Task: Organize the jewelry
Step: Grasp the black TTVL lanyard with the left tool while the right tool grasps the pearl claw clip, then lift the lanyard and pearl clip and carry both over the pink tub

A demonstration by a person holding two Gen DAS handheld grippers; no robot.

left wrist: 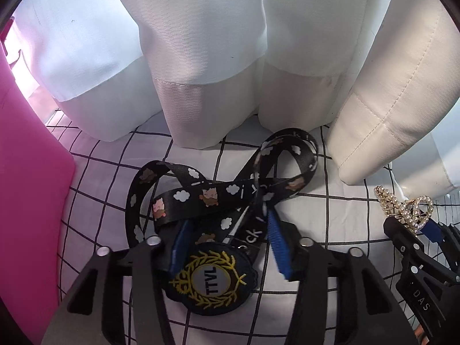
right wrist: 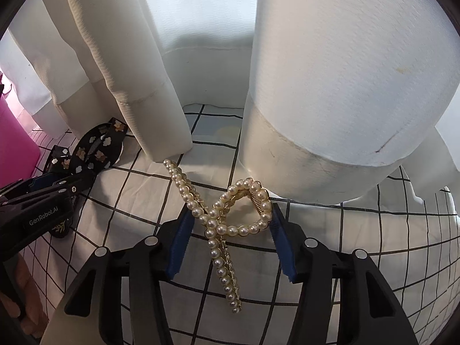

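A black lanyard (left wrist: 207, 194) printed with clouds and bears lies looped on the checked sheet (left wrist: 316, 302), its round "TTVL" badge (left wrist: 211, 280) at the near end. My left gripper (left wrist: 228, 241) points down over it, its blue pads closed against the bunched straps and the badge's edge. A gold hair clip covered in pearls (right wrist: 221, 224), shaped like a crossed loop, sits between the blue pads of my right gripper (right wrist: 230, 230), which press on the loop from both sides. In the left wrist view that clip (left wrist: 414, 210) shows at the right gripper's tips.
White curtains (left wrist: 201, 86) hang down to the sheet just behind both items. A cream stitched cushion (left wrist: 388, 115) stands at the right of the lanyard, a pink panel (left wrist: 28, 201) at its left. A hand (right wrist: 23, 287) shows at the lower left.
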